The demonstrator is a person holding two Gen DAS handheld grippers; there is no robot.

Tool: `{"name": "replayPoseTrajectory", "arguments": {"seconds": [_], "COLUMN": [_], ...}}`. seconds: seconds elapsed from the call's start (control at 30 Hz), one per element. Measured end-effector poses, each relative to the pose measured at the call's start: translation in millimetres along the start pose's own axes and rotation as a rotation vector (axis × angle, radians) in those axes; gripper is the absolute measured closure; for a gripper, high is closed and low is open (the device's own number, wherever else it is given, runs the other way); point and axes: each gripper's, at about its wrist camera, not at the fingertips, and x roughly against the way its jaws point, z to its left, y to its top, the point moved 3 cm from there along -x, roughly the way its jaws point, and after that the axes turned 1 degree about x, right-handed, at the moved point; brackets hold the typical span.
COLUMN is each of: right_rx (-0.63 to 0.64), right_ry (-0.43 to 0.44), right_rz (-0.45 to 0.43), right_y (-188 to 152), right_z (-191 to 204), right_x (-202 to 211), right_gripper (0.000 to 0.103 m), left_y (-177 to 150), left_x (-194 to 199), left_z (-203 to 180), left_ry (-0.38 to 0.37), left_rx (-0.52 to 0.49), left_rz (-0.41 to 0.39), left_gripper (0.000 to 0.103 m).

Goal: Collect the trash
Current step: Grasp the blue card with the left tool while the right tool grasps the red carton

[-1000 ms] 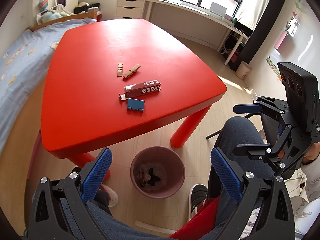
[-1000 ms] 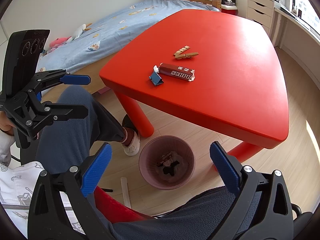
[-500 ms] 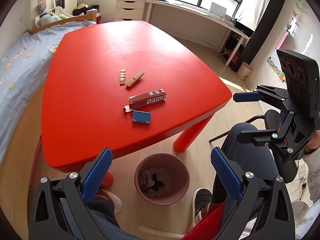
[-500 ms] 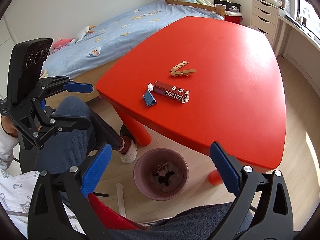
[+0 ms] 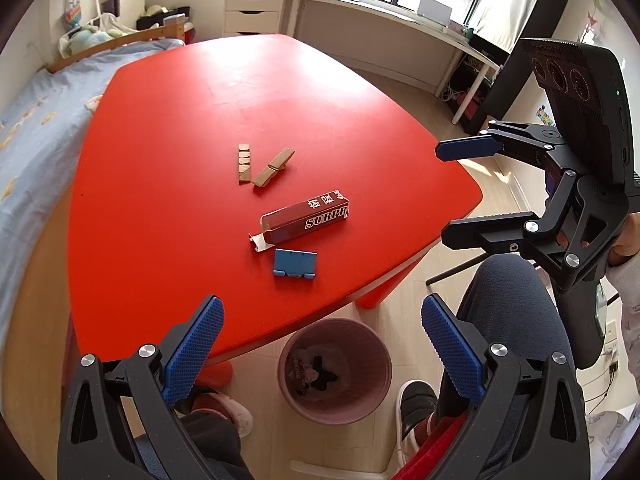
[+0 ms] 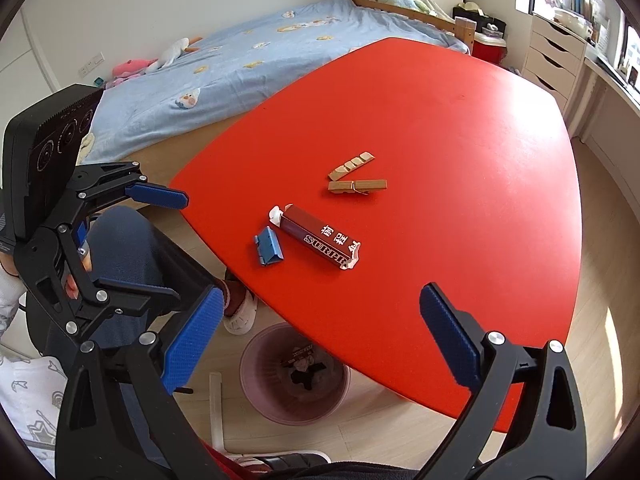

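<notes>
You held both the left gripper and right gripper wide and empty; approaching the near red carton lengthwise would have suited.

My grippers: black frames, silver screws, blue ribbed pads; I wear dark trousers, white patterned sleeve.

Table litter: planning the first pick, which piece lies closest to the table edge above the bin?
The small blue folded clip, beside the dark red box's open flap; the wooden pieces lie farther in.
</notes>
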Motion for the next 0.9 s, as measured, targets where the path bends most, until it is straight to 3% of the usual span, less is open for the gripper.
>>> {"name": "replayPoseTrajectory", "arguments": {"seconds": [0.27, 0.63, 0.73, 0.87, 0.9], "right_rx": [0.103, 0.183, 0.199, 0.211, 0.211], "right_ry": [0.019, 0.067, 0.077, 0.092, 0.092], "right_rz": [0.067, 0.119, 0.146, 0.160, 0.161], "right_y": [26.4, 37.7, 38.0, 35.6, 35.2], "right_z": [-12.7, -13.3, -10.5, -7.7, -7.7], "right_x": [-44.5, -82.9, -92.9, -100.2, -101.1], "right_gripper": [0.006, 0.007, 0.022, 0.032, 0.035], "left_y": [9.7, 11.5, 9.7, 7.6, 7.0], "left_x": [-29.3, -52.0, -54.9, -57.6, -58.1], "left_z": [8.3, 10.9, 8.7, 6.0, 6.0], "left_ry": [0.003, 0.006, 0.009, 0.012, 0.013], "left_rx": [-0.007, -0.016, -0.020, -0.023, -0.021], "left_rz": [0.036, 0.054, 0.047, 0.046, 0.047], "left_gripper": [0.008, 0.008, 0.008, 0.009, 0.015]}}
